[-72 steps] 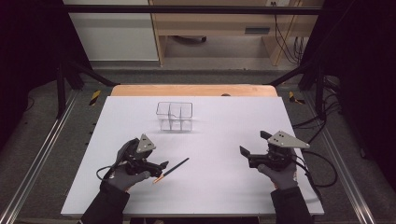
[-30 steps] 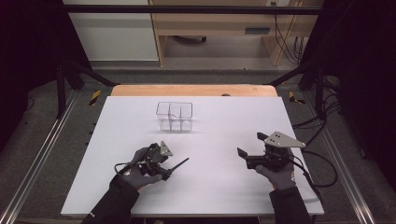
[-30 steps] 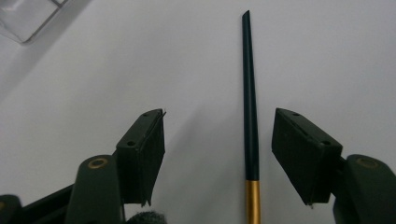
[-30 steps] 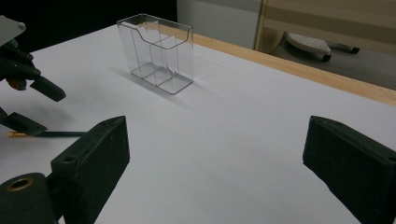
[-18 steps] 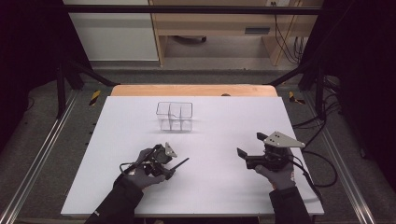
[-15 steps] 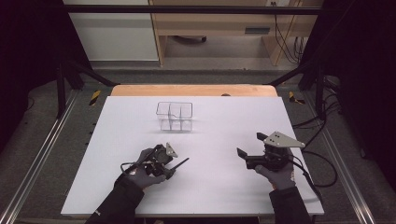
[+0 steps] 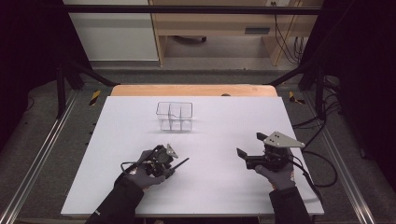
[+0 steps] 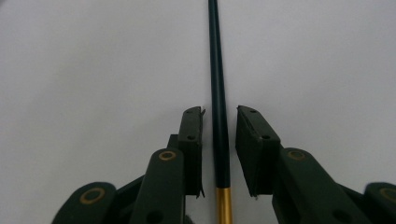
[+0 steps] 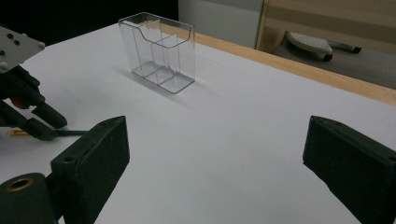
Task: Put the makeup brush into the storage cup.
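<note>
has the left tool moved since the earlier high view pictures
Yes. The left tool has shifted right and toward the table's near edge, judged against the clear organizer, and its jaws have just been closing around the dark pen.

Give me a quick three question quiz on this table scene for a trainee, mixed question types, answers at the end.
1. True or false: the pads of the left gripper already press on the dark pen.
2. What stands near the far side of the white table? A) a clear plastic holder with compartments B) a metal bowl C) a stack of plates
3. How do the jaws of the right gripper stand, and what is between them?

Key
1. False: the jaws have just been closing around the pen, but a thin gap shows on each side.
2. A, the clear holder, standing upright.
3. Wide open, with nothing between them.
</note>
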Available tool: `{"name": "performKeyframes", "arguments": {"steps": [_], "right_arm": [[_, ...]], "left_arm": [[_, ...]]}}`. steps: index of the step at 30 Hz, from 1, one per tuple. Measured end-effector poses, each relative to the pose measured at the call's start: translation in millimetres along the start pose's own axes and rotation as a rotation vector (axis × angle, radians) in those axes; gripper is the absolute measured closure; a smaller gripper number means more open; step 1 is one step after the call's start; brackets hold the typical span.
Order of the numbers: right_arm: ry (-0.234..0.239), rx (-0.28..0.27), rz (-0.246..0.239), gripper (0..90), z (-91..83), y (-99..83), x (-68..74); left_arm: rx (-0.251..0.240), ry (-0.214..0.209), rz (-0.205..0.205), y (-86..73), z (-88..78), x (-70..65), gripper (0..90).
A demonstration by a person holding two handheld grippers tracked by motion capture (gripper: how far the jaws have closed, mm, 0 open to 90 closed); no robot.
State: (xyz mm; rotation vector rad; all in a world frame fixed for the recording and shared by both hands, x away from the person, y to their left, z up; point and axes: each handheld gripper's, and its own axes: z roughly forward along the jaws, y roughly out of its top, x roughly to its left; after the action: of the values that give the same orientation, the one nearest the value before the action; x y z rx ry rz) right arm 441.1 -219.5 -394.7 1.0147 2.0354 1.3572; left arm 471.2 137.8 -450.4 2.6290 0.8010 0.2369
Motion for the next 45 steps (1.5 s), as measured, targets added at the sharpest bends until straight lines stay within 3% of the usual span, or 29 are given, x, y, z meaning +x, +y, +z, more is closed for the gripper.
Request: {"name": "performKeyframes", "arguments": {"steps": [13,22,30,45], "right_arm": [[-0.001,0.004,-0.002,7.5,0.8,-0.5,0.4],[-0.002,0.005,-0.005,7.5,1.0,-0.6,0.5],[-0.001,0.007,-0.005,7.5,1.0,-0.6,0.4],[0.005,0.004,0.001,7.5,1.1,-0.7,0.9]], "left_arm": [[0.019,-0.03,0.003,-0.8,-1.4,1.8,81.4],[0.034,-0.019,0.057,0.8,-1.7,-0.2,81.2],[0.043,-0.023,0.072,5.8,0.0,-1.0,72.9],[0.086,-0.054,0.053,7.6,0.1,-0.2,76.6]]}}
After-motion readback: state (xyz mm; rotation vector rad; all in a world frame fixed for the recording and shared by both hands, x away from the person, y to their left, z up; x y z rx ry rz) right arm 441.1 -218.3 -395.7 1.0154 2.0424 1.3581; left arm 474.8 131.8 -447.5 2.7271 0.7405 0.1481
